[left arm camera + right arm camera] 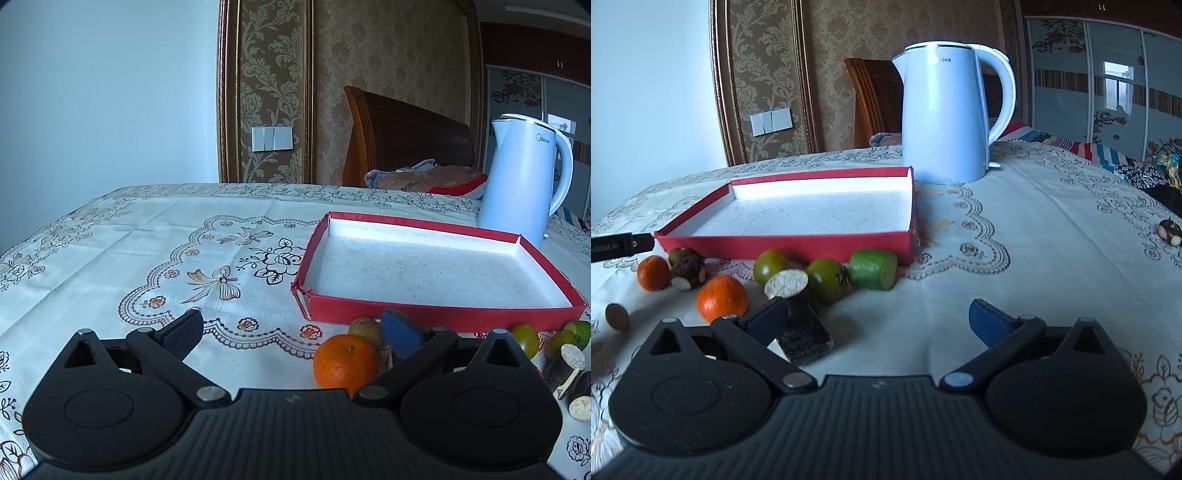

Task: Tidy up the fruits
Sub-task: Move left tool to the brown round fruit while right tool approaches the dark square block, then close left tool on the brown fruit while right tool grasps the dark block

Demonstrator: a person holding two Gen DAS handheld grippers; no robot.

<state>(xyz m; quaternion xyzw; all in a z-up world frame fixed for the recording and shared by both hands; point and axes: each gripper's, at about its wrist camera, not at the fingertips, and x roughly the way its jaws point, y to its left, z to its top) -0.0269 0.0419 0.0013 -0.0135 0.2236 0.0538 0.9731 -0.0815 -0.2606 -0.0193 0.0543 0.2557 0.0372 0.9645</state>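
Both the left gripper (293, 332) and right gripper (877, 317) are spread wide, grasping nothing, with an orange (345, 365) beside the left gripper's right finger and the red tray (424, 314) just beyond it on the table (110, 240).

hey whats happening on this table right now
Fruit sorting is about to start. Both handheld grippers, left gripper and right gripper, are open and hold nothing. The red tray is empty, in front of a white kettle. Two oranges, and, green fruits and dark sugarcane pieces lie loose on the tablecloth before the tray.
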